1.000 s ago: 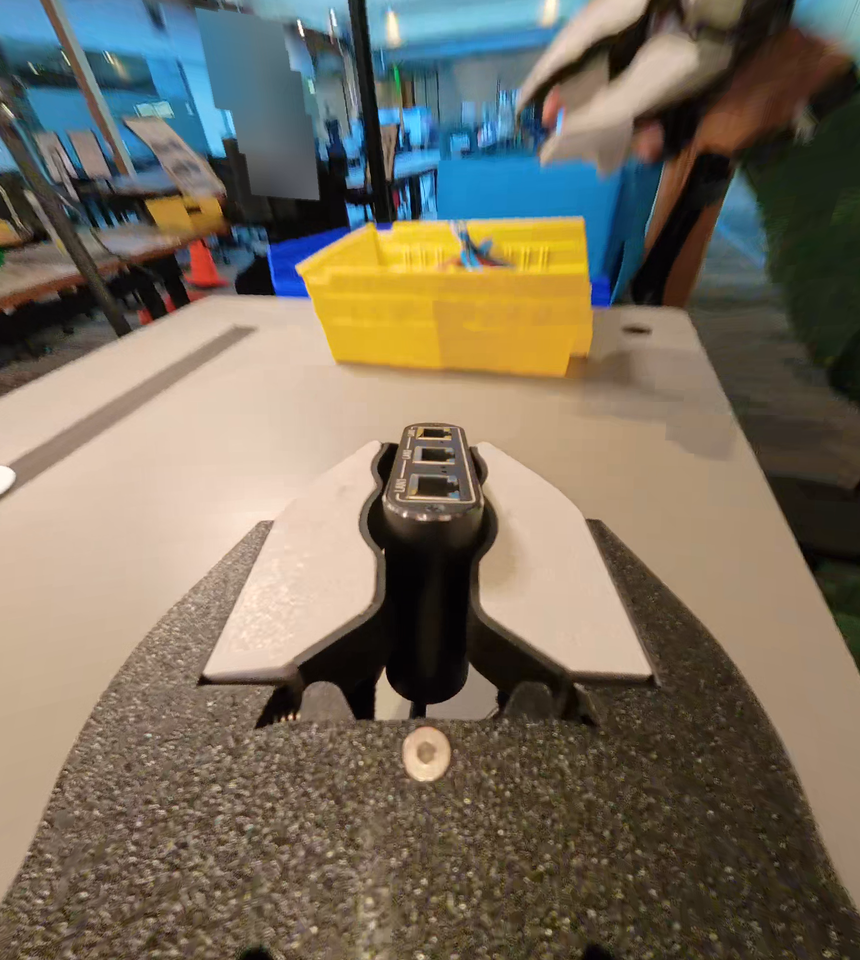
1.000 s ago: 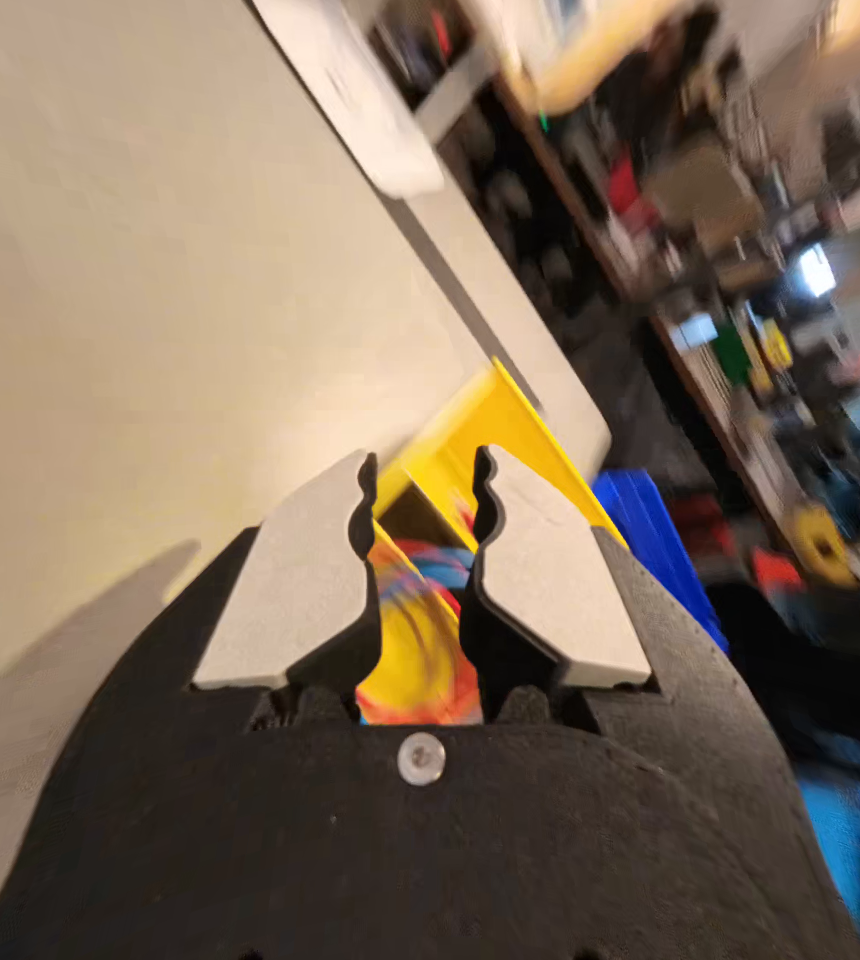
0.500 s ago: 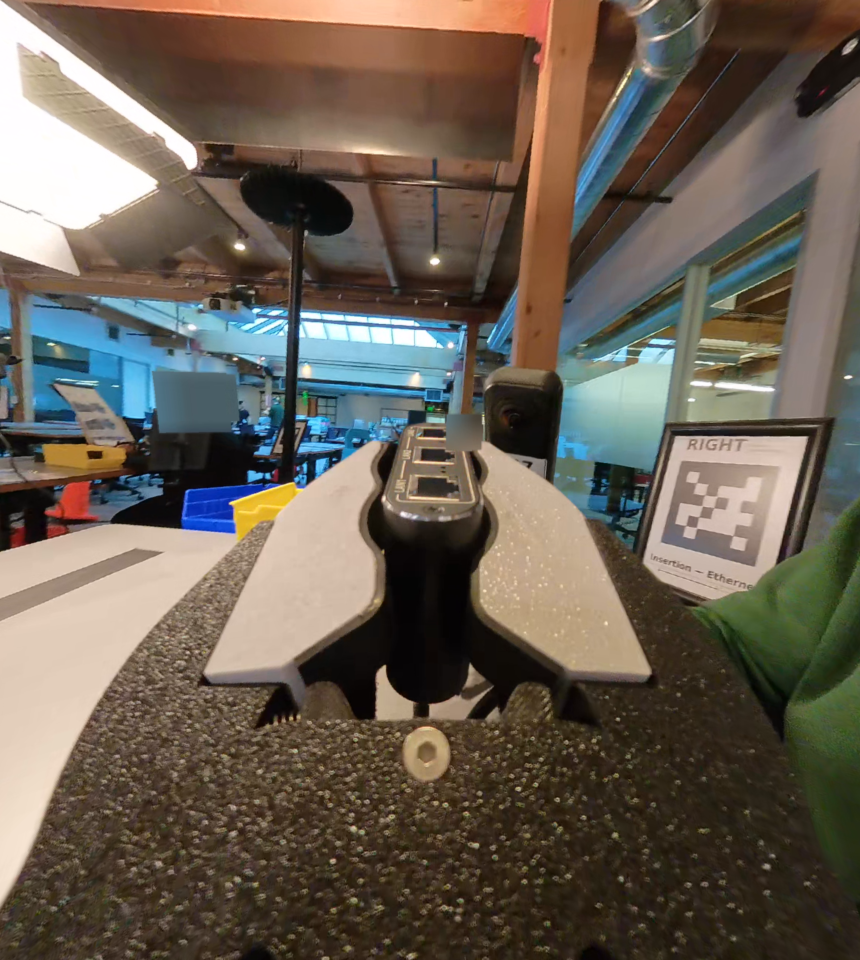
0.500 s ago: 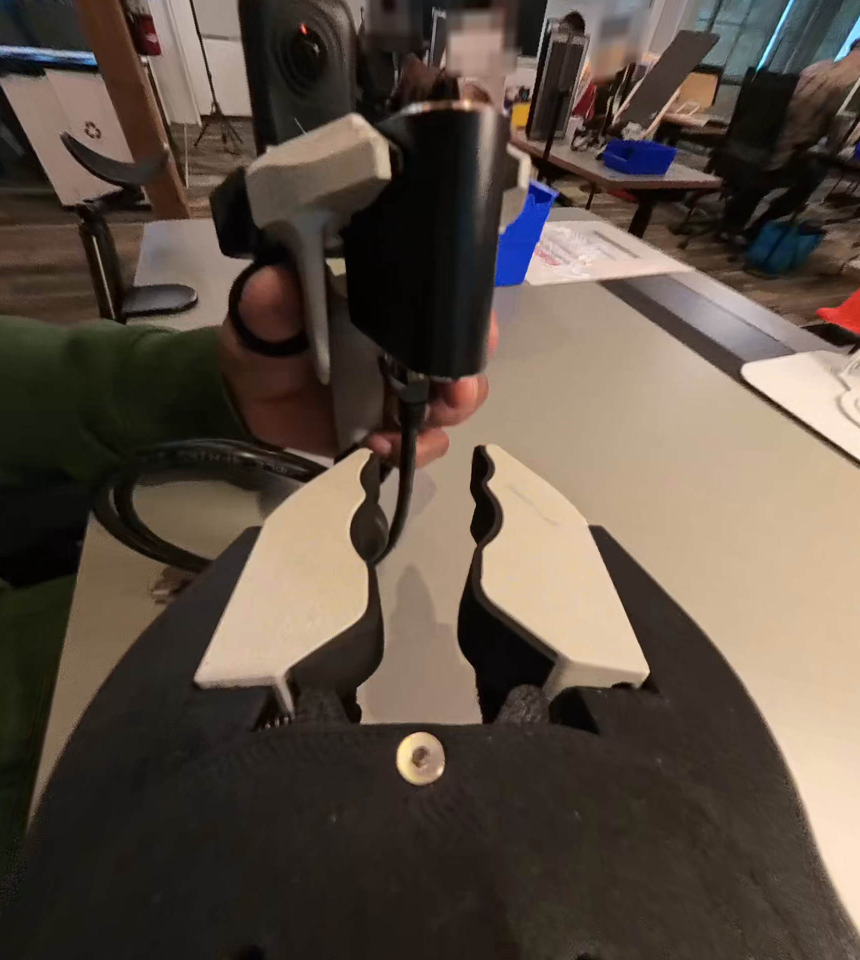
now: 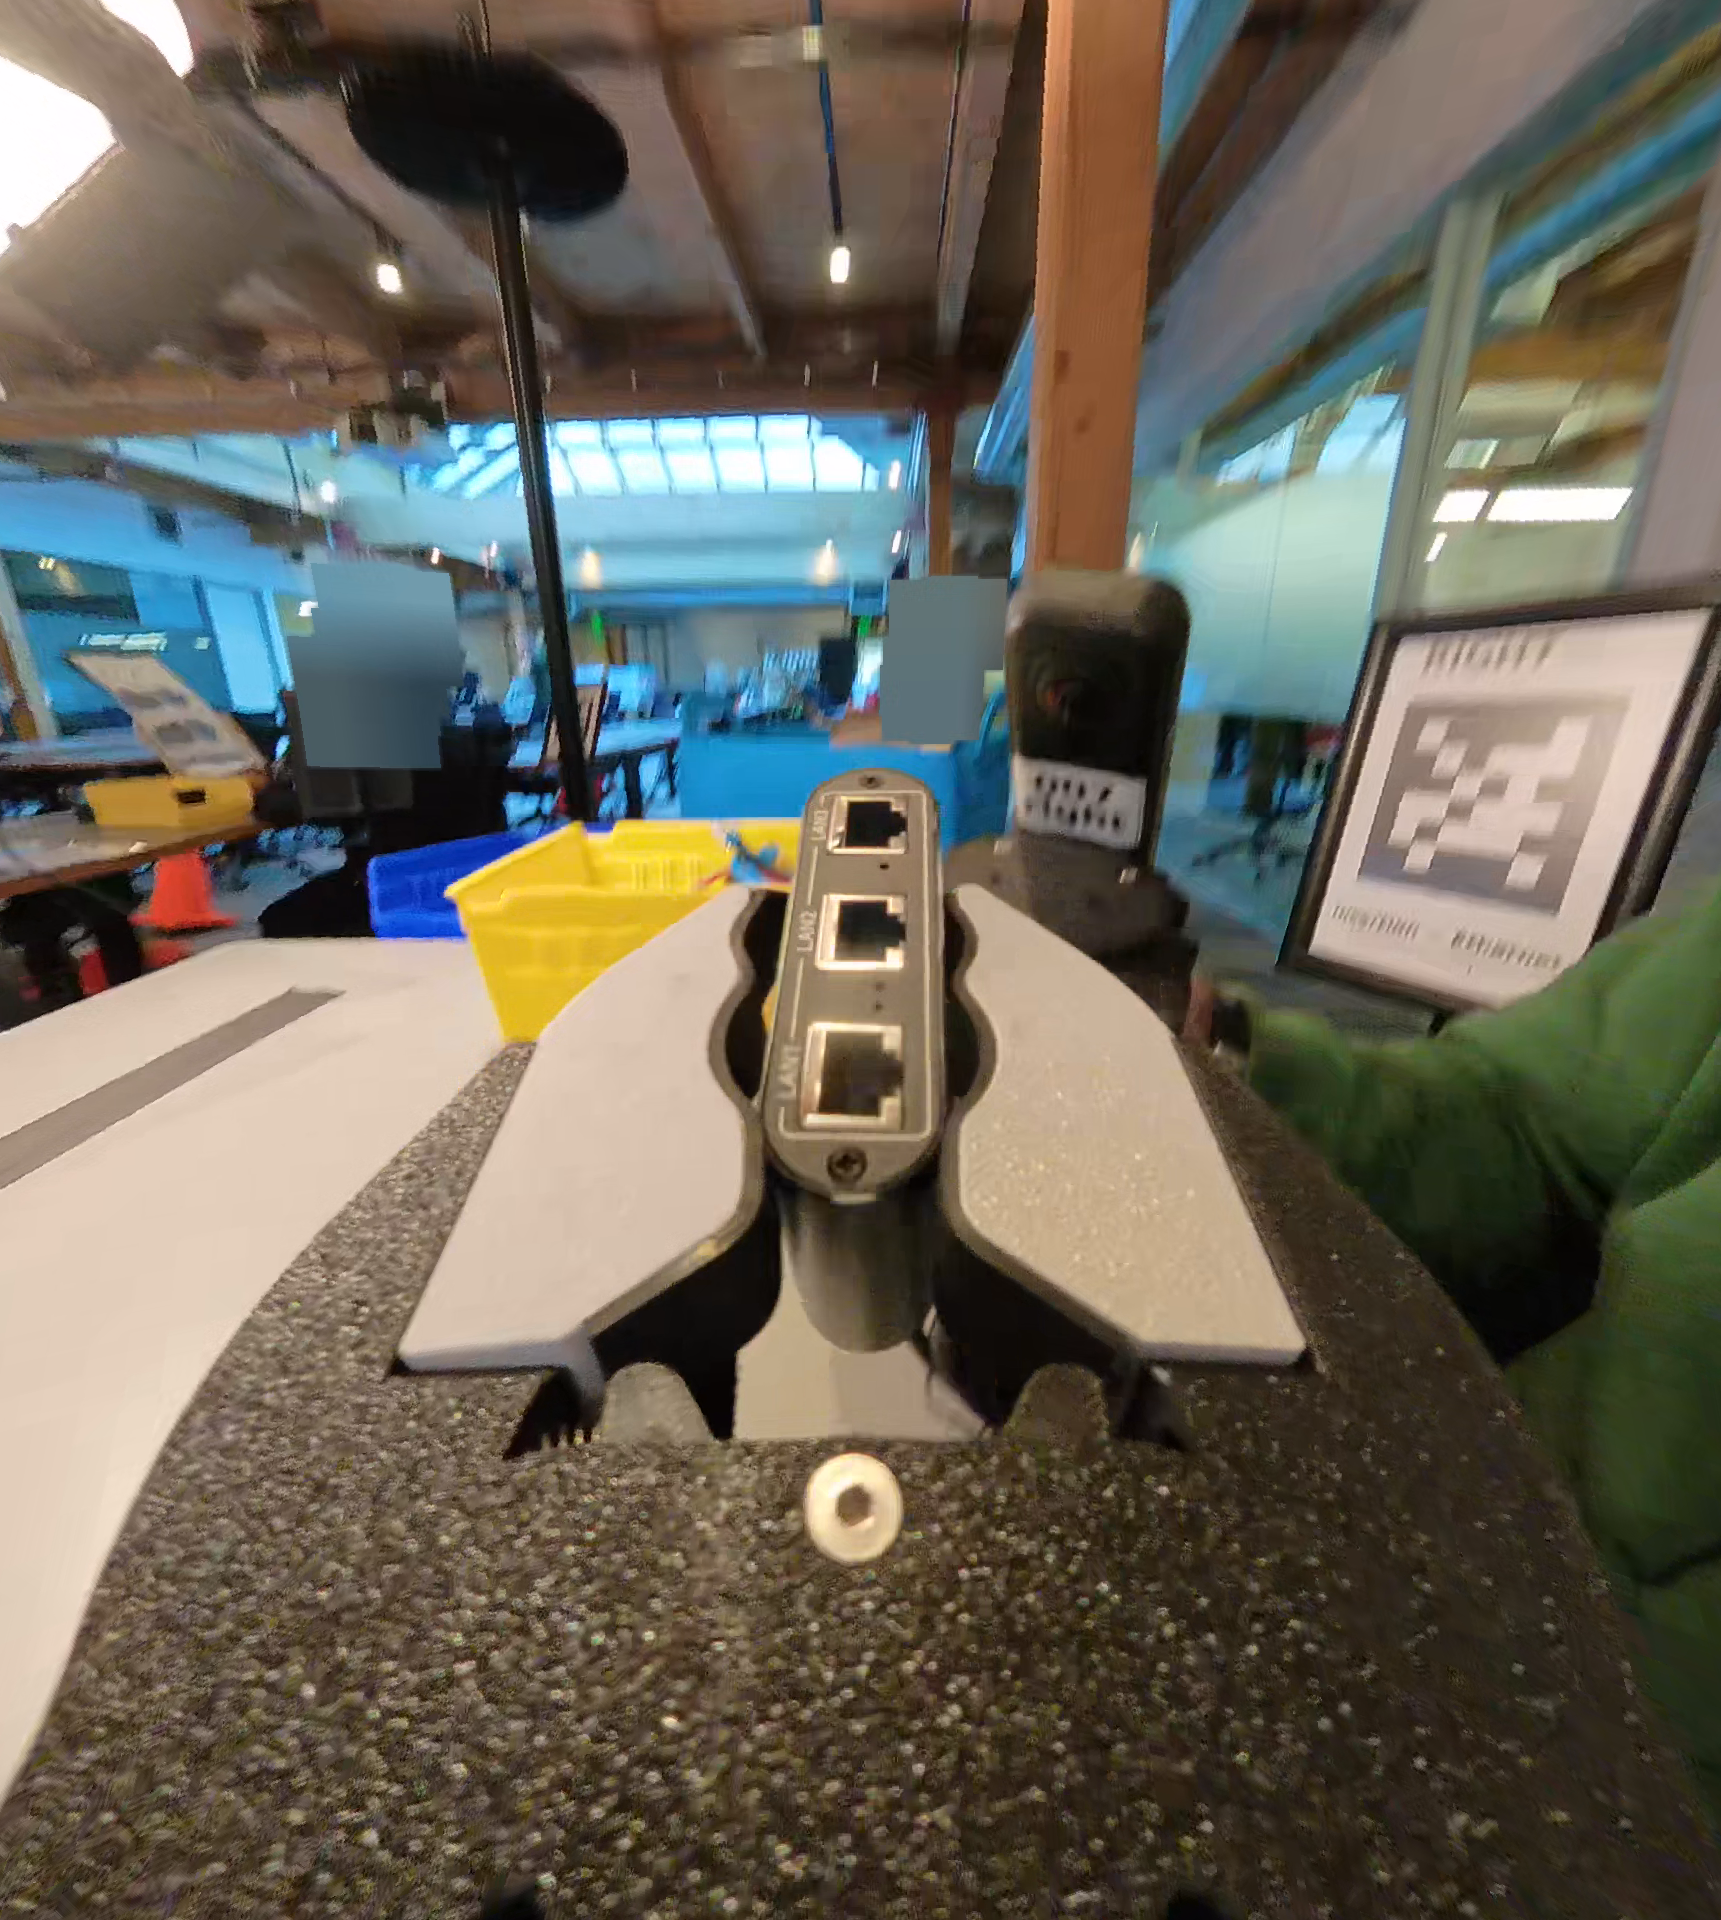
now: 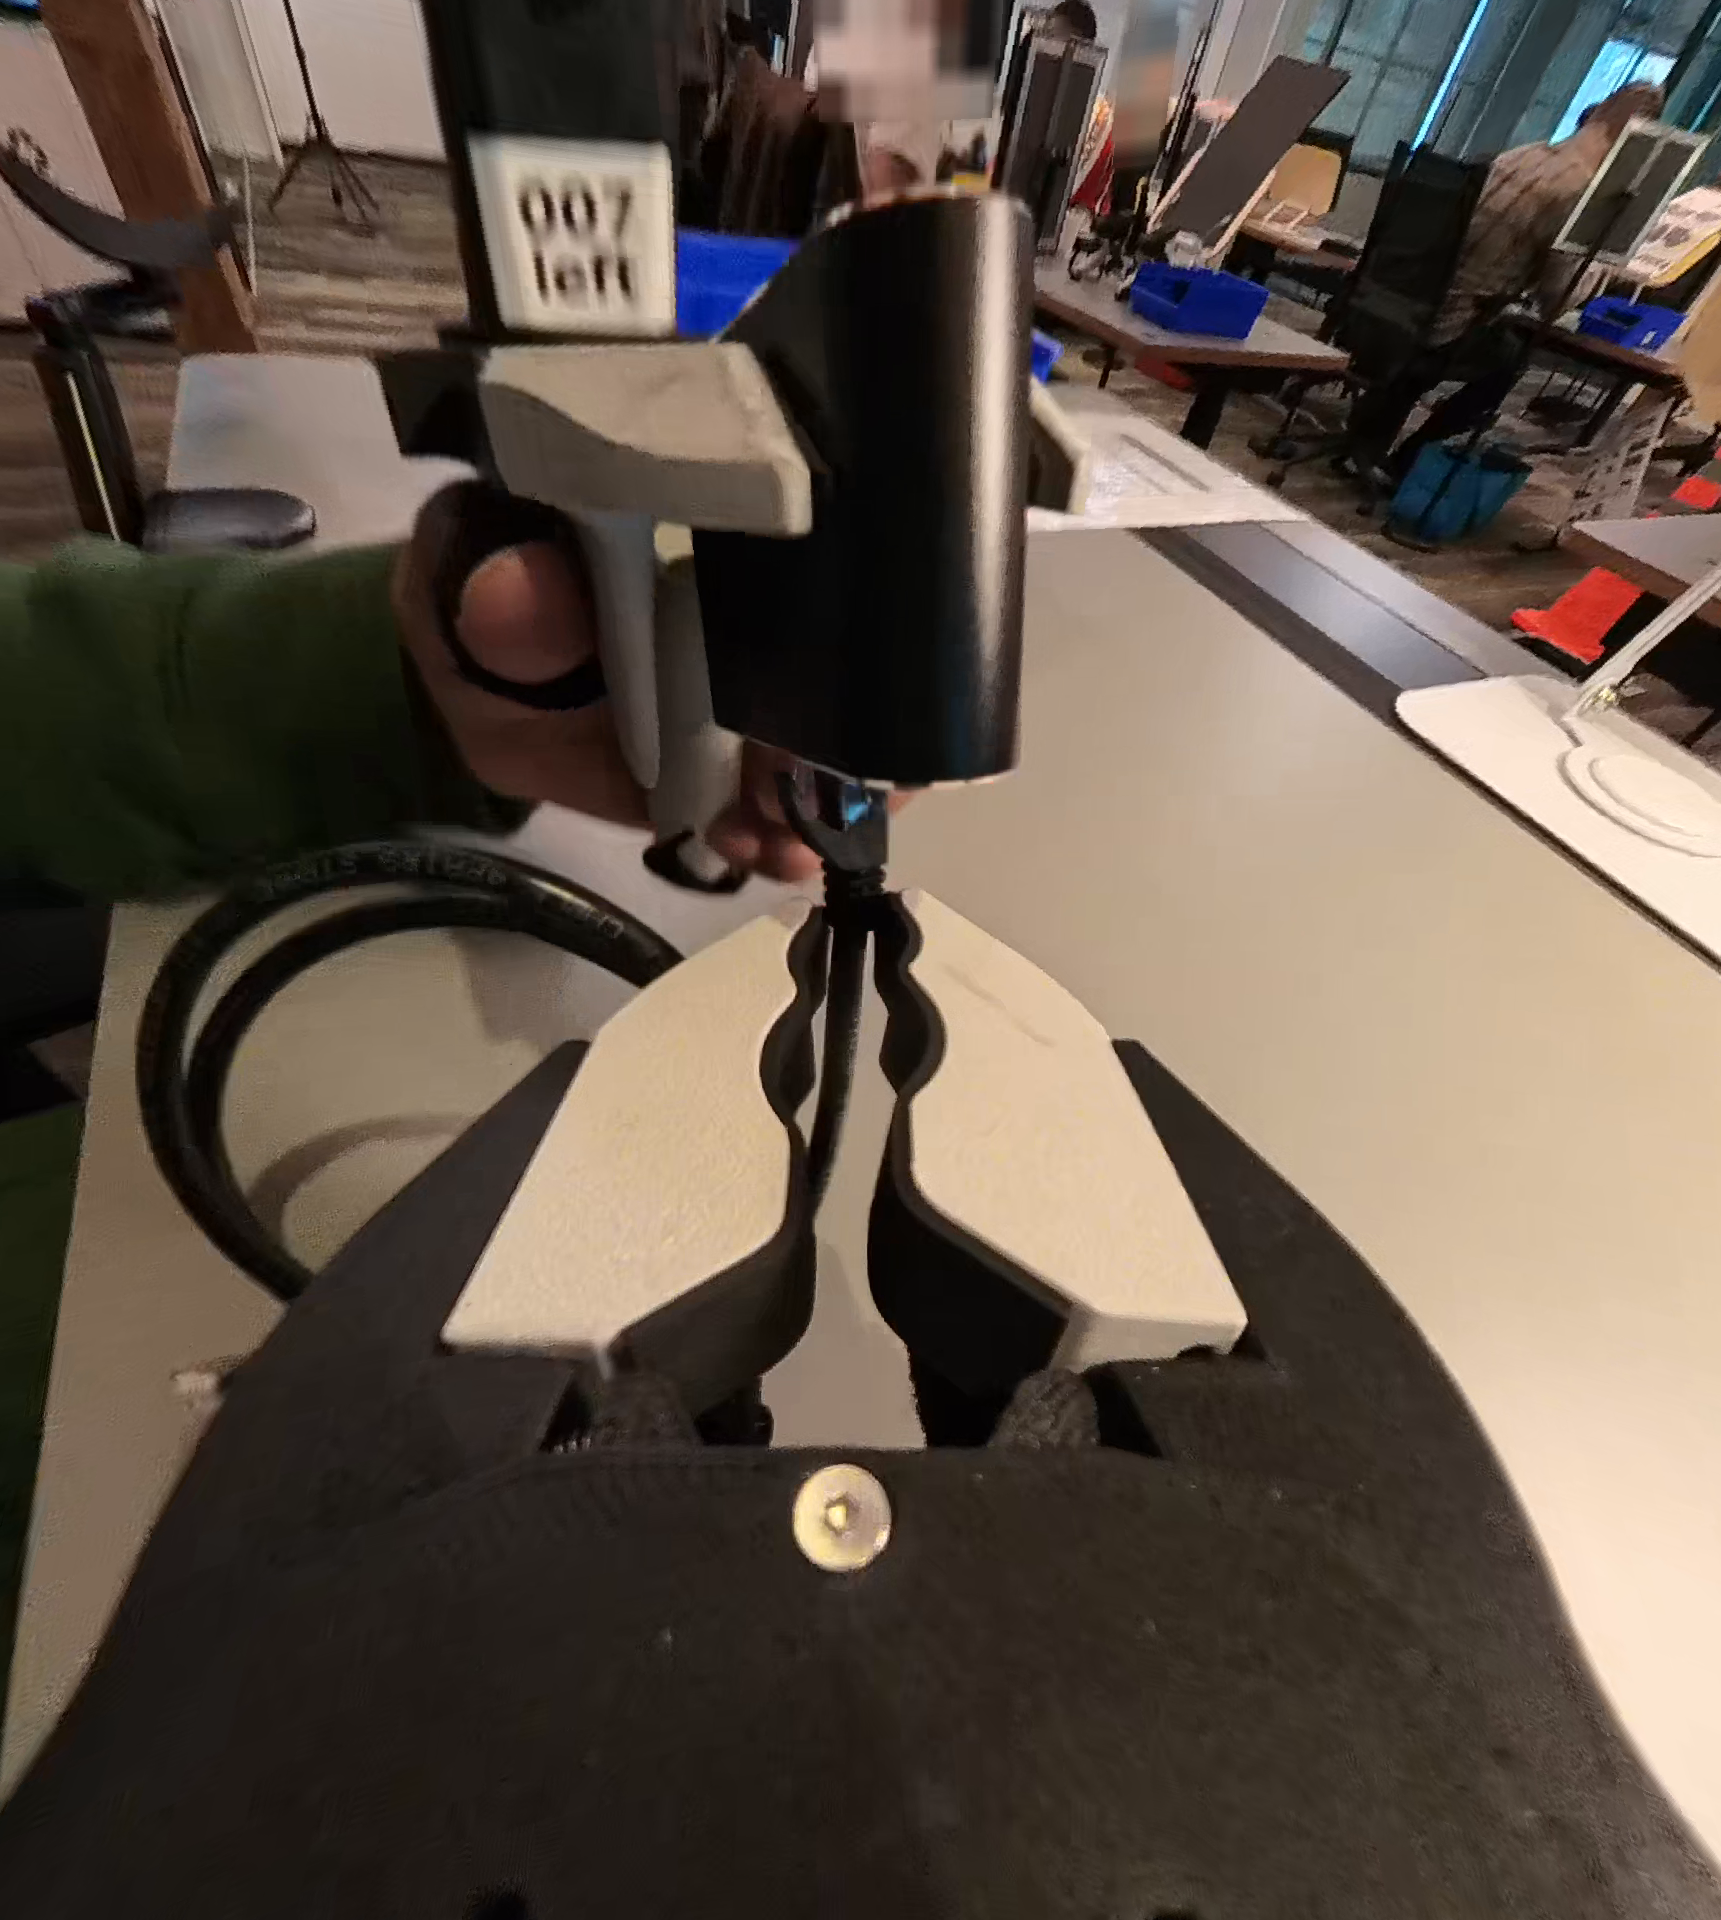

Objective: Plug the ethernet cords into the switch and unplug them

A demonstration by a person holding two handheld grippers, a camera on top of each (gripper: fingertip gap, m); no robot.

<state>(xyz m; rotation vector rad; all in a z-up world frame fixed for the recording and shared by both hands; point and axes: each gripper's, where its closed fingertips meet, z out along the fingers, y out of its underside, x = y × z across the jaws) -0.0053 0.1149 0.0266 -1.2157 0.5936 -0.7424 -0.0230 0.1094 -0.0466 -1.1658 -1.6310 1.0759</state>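
Note:
My left gripper (image 5: 856,904) is shut on a black switch (image 5: 856,997) and holds it upright above the table; its three empty ports face the camera. In the right wrist view the switch (image 6: 887,499) shows as a black body clamped by the left gripper's grey fingers (image 6: 648,457). A thin black cord (image 6: 840,1039) hangs from a plug under the switch. My right gripper (image 6: 856,914) is shut on this cord just below the plug. Coloured ethernet cords (image 5: 747,862) lie in a yellow bin (image 5: 575,935) at the table's far end.
The grey table (image 6: 1251,935) carries a thick black cable coil (image 6: 212,997) at the left and a white lamp base (image 6: 1614,790) at the right. A framed marker sign (image 5: 1500,790) stands at the right. A green sleeve (image 5: 1562,1143) crosses the right side. The grippers' ends are close to 7 centimetres from one another.
My right gripper has moved up to the underside of the switch and closed on the thin cord. My left gripper has tilted, so the ports show more fully.

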